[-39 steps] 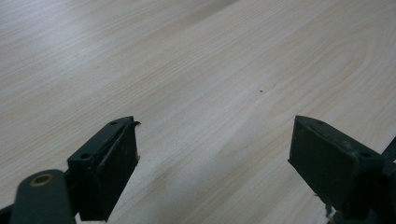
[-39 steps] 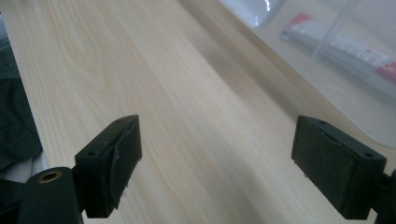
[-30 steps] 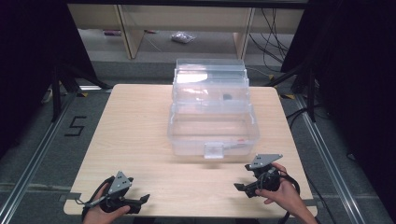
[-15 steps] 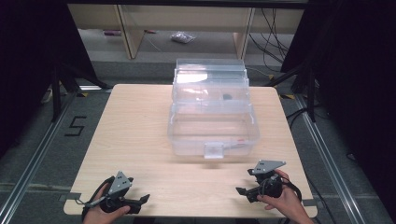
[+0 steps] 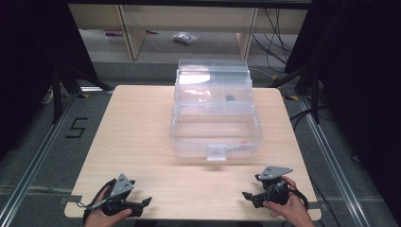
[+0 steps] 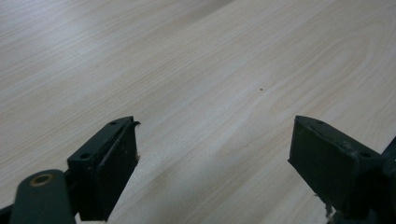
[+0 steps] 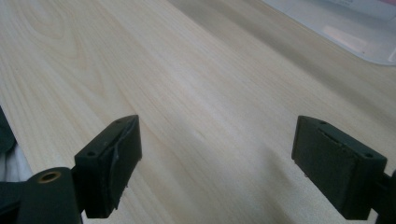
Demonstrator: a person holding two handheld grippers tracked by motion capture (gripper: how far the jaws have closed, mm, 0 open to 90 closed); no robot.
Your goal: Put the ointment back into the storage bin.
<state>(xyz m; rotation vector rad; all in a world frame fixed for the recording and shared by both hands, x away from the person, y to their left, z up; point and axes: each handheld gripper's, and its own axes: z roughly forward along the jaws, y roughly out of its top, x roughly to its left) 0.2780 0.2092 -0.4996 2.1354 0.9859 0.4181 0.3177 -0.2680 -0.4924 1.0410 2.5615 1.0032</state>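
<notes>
Right gripper view: clear box (image 7: 355,32) cut off.

The high view looks forward and down from above the person's side, taking in the whole wooden surface (image 5: 142,142), the clear plastic box (image 5: 215,118) at its middle and the floor and shelving beyond. The left gripper view sits low and very close to the surface (image 6: 196,74), looking along its own jaws across bare wood. The right gripper view is just as low and close over the surface (image 7: 187,93), facing the clear plastic box (image 7: 345,28), whose near edge crosses its upper right corner. All three share the wood.
</notes>
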